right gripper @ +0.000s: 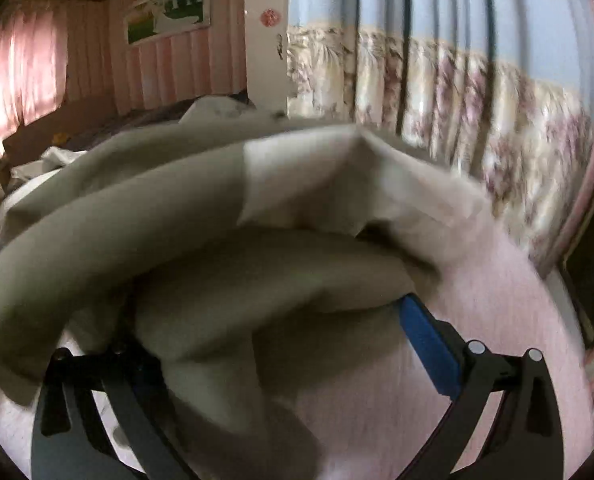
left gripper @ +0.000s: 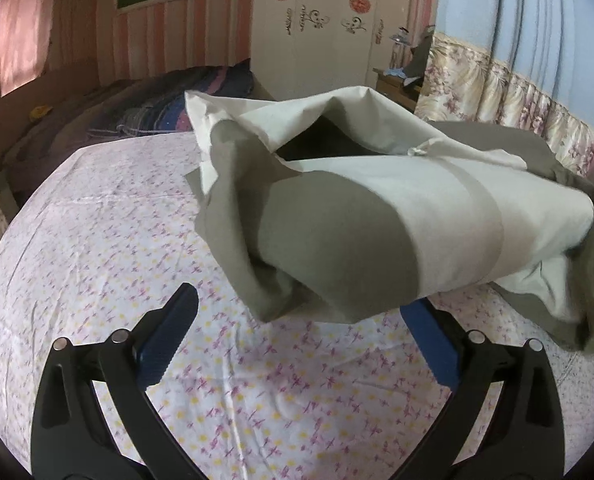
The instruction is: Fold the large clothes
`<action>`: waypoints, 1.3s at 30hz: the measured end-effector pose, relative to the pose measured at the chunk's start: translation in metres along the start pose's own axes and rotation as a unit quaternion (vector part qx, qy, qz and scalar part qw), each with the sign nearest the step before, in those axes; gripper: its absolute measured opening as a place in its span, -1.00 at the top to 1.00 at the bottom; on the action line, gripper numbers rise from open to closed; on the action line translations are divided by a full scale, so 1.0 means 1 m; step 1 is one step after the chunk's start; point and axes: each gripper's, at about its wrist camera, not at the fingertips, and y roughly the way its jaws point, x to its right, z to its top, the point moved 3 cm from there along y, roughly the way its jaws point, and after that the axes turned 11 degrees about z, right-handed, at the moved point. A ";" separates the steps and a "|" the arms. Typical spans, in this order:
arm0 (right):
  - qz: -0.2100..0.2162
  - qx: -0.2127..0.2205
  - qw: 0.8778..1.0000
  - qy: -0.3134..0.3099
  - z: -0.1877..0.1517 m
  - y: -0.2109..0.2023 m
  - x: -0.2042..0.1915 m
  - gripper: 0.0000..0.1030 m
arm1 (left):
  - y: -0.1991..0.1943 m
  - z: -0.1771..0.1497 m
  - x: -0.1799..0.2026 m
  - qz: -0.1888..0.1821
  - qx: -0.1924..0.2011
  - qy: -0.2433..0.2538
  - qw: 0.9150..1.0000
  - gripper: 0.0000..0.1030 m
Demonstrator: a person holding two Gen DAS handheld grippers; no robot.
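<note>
Hanging over the bed [left gripper: 97,208], the garment [left gripper: 377,208] drapes both grippers' spread, empty fingers [left gripper: 165,348].

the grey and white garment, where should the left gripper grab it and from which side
Take the garment at its loose grey end, the bunched folds hanging nearest the left gripper. Come straight forward and slightly up, since that end droops just ahead of the wide-open jaws with the floral bedsheet showing below it. The rolled white middle looks too bulky to pinch.
</note>
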 end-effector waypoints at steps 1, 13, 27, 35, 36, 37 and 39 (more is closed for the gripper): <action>-0.007 -0.002 1.000 -0.004 0.011 0.012 0.003 -0.96 | 0.004 0.003 0.004 0.001 -0.001 0.009 1.000 -0.94; 0.058 -0.012 0.997 0.048 0.016 0.023 0.014 0.48 | 0.040 0.021 0.049 -0.036 -0.023 0.075 0.996 0.28; 0.149 0.093 0.982 0.071 0.059 -0.072 -0.001 0.86 | -0.057 0.076 0.024 -0.082 0.074 0.070 0.991 0.96; 0.233 0.145 0.954 0.121 0.093 -0.129 -0.002 0.86 | -0.134 0.111 -0.007 -0.096 0.112 0.048 0.988 0.94; 0.244 0.143 0.950 0.132 0.096 -0.131 0.000 0.86 | -0.145 0.114 -0.010 -0.095 0.117 0.050 0.987 0.94; 0.259 0.142 0.944 0.147 0.096 -0.133 0.002 0.86 | -0.153 0.116 -0.012 -0.096 0.121 0.051 0.987 0.94; 0.273 0.128 0.939 0.166 0.094 -0.132 0.004 0.84 | -0.165 0.119 -0.012 -0.091 0.125 0.066 0.986 0.92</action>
